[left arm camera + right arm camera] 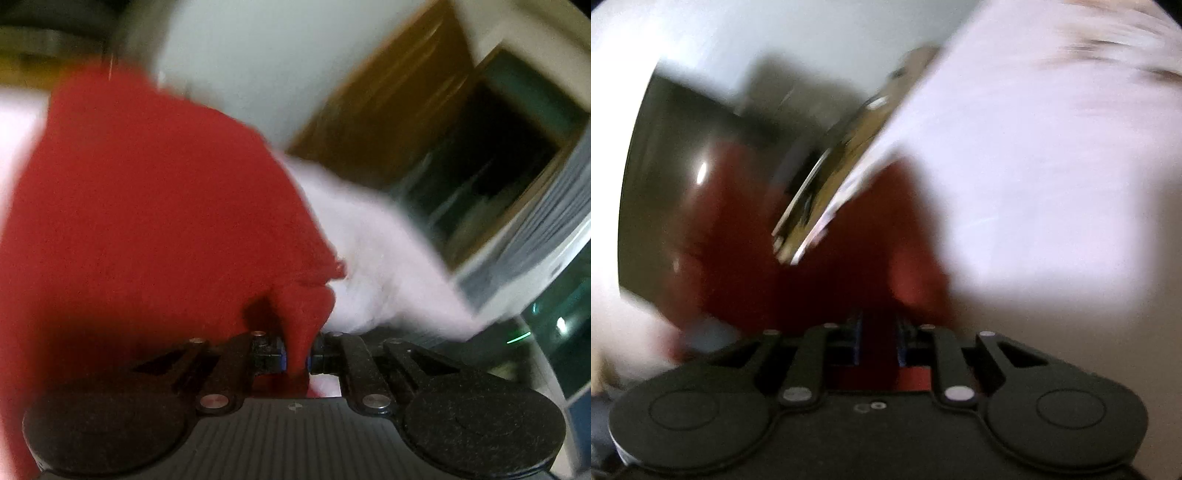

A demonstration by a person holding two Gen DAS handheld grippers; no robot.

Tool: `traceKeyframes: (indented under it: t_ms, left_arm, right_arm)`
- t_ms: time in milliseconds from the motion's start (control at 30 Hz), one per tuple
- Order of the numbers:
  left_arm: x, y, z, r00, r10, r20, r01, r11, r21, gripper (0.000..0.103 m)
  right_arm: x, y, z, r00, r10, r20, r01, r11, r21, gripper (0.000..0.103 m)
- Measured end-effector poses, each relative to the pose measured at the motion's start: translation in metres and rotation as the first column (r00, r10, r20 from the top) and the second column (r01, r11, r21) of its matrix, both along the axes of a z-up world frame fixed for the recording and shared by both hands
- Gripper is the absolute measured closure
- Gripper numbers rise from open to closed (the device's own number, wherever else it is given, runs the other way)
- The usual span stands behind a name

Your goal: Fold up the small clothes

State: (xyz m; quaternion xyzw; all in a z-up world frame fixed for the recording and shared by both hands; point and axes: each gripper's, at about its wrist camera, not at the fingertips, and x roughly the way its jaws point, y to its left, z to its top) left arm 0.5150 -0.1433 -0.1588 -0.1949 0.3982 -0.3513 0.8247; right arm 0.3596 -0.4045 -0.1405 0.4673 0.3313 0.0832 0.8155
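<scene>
Between the left gripper's (295,356) blue pads a bunched fold of the red cloth (147,206) is pinched tight, the jaws nearly closed on it. From that pinch the cloth rises and spreads wide across the left half of the left wrist view, one edge running up toward the top. It lies over a white sheet (384,266) that shows to the right of it and at the far left edge. Beyond the sheet stand a pale wall (266,70), a brown wooden panel (388,110) and a dark opening (491,158) with a greenish frame (everything here is smeared by motion blur).

On the right wrist view, the right gripper (879,343) has its jaws a small way apart, with red cloth (857,266) lying in the gap between the pads. Whether the pads press on it I cannot tell, since the fabric there is dark and blurred. Past the jaws the cloth spreads upward. Above it a streaked shiny object (827,184) crosses the middle, too blurred to name. A white sheet (1034,166) fills the right side, and a dark grey surface (679,166) sits on the left below a pale wall (812,33).
</scene>
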Motion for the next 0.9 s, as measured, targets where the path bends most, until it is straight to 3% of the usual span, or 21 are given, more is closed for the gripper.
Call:
traceKeyframes:
  t_ms: [33, 67, 100, 167, 200, 267, 367, 433, 533, 733, 767, 800, 833, 900]
  left_arm:
    - [-0.001, -0.007, -0.011, 1.000, -0.006, 0.003, 0.006, 1.000, 0.015, 0.093]
    - [-0.006, -0.006, -0.009, 1.000, 0.007, 0.026, -0.007, 1.000, 0.009, 0.087]
    - [-0.009, -0.004, -0.003, 1.000, 0.012, 0.021, -0.012, 1.000, 0.001, 0.079]
    - [-0.018, 0.008, 0.020, 0.999, 0.019, 0.048, -0.018, 1.000, -0.023, 0.037]
    - [-0.029, 0.017, 0.035, 0.994, 0.024, 0.110, -0.022, 0.999, -0.028, 0.035]
    - [-0.044, 0.038, 0.063, 0.979, 0.032, 0.203, -0.029, 0.999, -0.018, 0.035]
    - [-0.033, 0.074, 0.076, 0.959, 0.146, 0.242, -0.151, 0.989, 0.003, 0.035]
    - [-0.015, 0.095, 0.070, 0.944, 0.237, 0.230, -0.255, 0.966, 0.051, 0.035]
    - [0.004, 0.112, 0.060, 0.931, 0.300, 0.210, -0.322, 0.943, 0.080, 0.035]
    - [0.020, 0.092, 0.027, 0.948, 0.289, 0.134, -0.307, 0.940, 0.148, 0.035]
    - [0.026, 0.088, 0.023, 0.952, 0.280, 0.120, -0.296, 0.945, 0.140, 0.035]
    - [0.028, 0.089, 0.018, 0.955, 0.279, 0.104, -0.290, 0.950, 0.117, 0.036]
    - [0.027, 0.097, 0.011, 0.953, 0.291, 0.085, -0.298, 0.952, 0.076, 0.051]
    - [0.021, 0.112, 0.002, 0.940, 0.338, 0.052, -0.336, 0.941, -0.036, 0.061]
  right_arm:
    - [-0.011, -0.020, -0.002, 1.000, -0.027, 0.006, 0.027, 0.999, 0.045, 0.072]
    - [-0.021, -0.034, -0.001, 0.998, -0.062, 0.001, 0.062, 0.997, 0.037, 0.050]
    - [-0.028, -0.044, 0.002, 0.996, -0.083, 0.005, 0.083, 0.996, 0.018, 0.040]
    - [-0.042, -0.057, 0.009, 0.995, -0.085, 0.056, 0.084, 0.996, 0.024, 0.039]
    - [-0.044, -0.060, 0.011, 0.995, -0.075, 0.069, 0.073, 0.997, 0.034, 0.039]
    - [-0.046, -0.057, 0.017, 0.996, -0.033, 0.088, 0.030, 0.999, 0.034, 0.039]
    - [-0.040, -0.044, 0.025, 0.995, 0.021, 0.100, -0.020, 1.000, -0.004, 0.040]
    - [-0.026, -0.038, 0.028, 0.996, 0.036, 0.085, -0.031, 0.998, -0.062, 0.043]
    - [-0.006, -0.031, 0.031, 0.996, 0.044, 0.073, -0.035, 0.992, -0.120, 0.048]
    - [0.042, -0.011, 0.034, 0.995, 0.085, 0.059, -0.071, 0.975, -0.208, 0.056]
    - [0.049, -0.007, 0.033, 0.994, 0.097, 0.051, -0.083, 0.972, -0.219, 0.061]
    - [0.056, -0.002, 0.032, 0.993, 0.111, 0.040, -0.098, 0.965, -0.241, 0.073]
    - [0.059, 0.004, 0.031, 0.991, 0.129, 0.030, -0.116, 0.955, -0.272, 0.082]
    - [0.059, 0.017, 0.036, 0.985, 0.165, 0.056, -0.135, 0.928, -0.348, 0.091]
